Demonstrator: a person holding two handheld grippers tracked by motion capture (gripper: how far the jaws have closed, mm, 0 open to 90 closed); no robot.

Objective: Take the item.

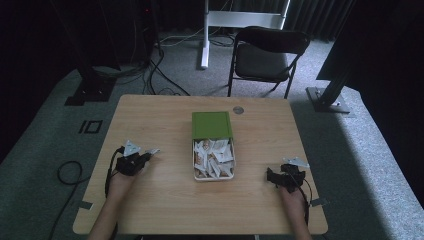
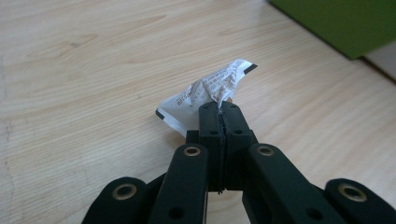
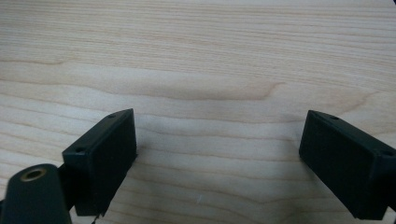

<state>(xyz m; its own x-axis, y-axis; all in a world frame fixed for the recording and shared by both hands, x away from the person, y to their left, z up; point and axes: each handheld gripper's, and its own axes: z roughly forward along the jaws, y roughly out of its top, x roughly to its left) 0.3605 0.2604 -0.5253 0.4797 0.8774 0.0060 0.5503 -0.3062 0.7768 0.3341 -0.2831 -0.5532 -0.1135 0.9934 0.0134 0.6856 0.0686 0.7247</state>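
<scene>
One sachet (image 2: 205,95) pinched in left claw (image 2: 219,109) above bare worktop (image 1: 165,200), apparently lifted out; many remain in green-lidded box (image 1: 213,150); right claw (image 3: 219,154) wide, idle.

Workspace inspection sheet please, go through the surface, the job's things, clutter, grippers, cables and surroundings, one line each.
Surface: wooden table, light grain; round grommet near the far edge.
Job's things: box at the centre holding white packets; its green lid covers the far half. One packet is off the table, held.
Clutter: nothing seen.
Grippers: left gripper shut on the packet, left of the box; right gripper open, over bare wood right of the box.
Cables: one trails from each gripper; black cables on the floor beyond the table.
Surroundings: folding chair, white stand, grey carpet, dark curtains.
</scene>
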